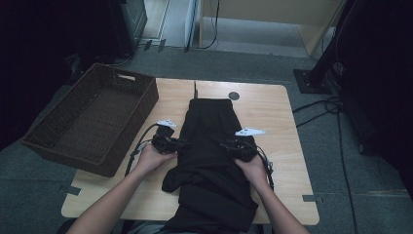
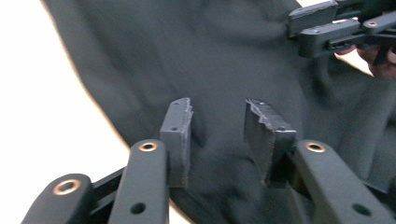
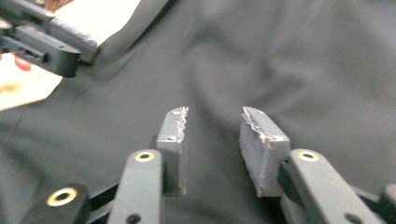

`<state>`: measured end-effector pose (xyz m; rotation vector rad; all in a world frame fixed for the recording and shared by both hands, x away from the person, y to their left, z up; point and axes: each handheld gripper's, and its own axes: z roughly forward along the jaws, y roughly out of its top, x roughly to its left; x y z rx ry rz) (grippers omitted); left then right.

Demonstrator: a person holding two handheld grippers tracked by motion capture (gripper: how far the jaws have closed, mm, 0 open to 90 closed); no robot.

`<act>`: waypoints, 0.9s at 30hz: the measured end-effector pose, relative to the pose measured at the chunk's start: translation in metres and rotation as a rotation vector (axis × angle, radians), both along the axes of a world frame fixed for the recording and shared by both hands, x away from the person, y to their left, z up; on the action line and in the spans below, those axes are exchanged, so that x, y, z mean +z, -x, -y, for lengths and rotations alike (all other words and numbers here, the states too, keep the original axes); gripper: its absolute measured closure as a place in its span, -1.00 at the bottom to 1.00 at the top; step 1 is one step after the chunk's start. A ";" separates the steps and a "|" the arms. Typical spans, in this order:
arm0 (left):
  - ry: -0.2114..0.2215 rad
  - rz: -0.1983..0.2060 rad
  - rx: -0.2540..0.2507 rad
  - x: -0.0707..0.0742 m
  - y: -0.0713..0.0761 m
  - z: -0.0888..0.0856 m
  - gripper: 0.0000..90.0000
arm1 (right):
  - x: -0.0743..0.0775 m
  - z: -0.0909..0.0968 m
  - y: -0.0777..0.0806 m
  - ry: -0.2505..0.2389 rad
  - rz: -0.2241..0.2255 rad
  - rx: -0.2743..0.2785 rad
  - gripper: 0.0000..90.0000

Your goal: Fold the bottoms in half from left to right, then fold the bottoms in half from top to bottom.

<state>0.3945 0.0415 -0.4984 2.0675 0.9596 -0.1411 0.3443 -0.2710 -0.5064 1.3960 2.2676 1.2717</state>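
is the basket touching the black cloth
Apart. The high view shows bare table between the basket on the left and the cloth in the middle.

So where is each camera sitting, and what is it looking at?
High view: sits above the person's side, looking forward and down on the wooden table, black garment and wicker basket; both forearms, left gripper and right gripper show.
Left gripper view: rides on the left gripper, looking along its open jaws at the garment; the right gripper shows top right.
Right gripper view: rides on the right gripper, jaws open over the garment; the left gripper shows top left.
Shared: all three see the garment.
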 end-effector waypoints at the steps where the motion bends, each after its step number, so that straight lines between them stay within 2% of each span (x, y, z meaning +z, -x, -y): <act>1: 0.001 -0.002 0.006 0.002 -0.004 -0.001 0.30 | 0.002 0.002 -0.004 -0.003 0.003 -0.008 0.32; 6: -0.015 -0.012 0.037 0.003 -0.027 -0.003 0.17 | 0.004 0.014 -0.028 -0.005 0.014 -0.043 0.13; 10: -0.019 -0.009 0.061 0.000 -0.040 -0.004 0.12 | 0.003 0.023 -0.040 -0.002 0.012 -0.063 0.12; 14: -0.016 -0.021 0.086 -0.004 -0.050 -0.006 0.03 | 0.001 0.036 -0.048 0.041 0.024 -0.102 0.09; 17: -0.002 -0.023 0.106 -0.006 -0.053 -0.007 0.00 | -0.003 0.047 -0.052 0.041 0.012 -0.137 0.04; 19: -0.004 -0.033 0.114 -0.009 -0.055 -0.006 0.00 | -0.008 0.050 -0.055 0.023 -0.015 -0.148 0.01; 21: -0.003 -0.041 0.106 -0.011 -0.056 -0.002 0.00 | -0.011 0.049 -0.057 0.017 -0.024 -0.154 -0.01; 27: -0.017 -0.041 0.075 -0.010 -0.057 0.006 0.01 | -0.015 0.035 -0.059 0.017 0.008 -0.142 -0.06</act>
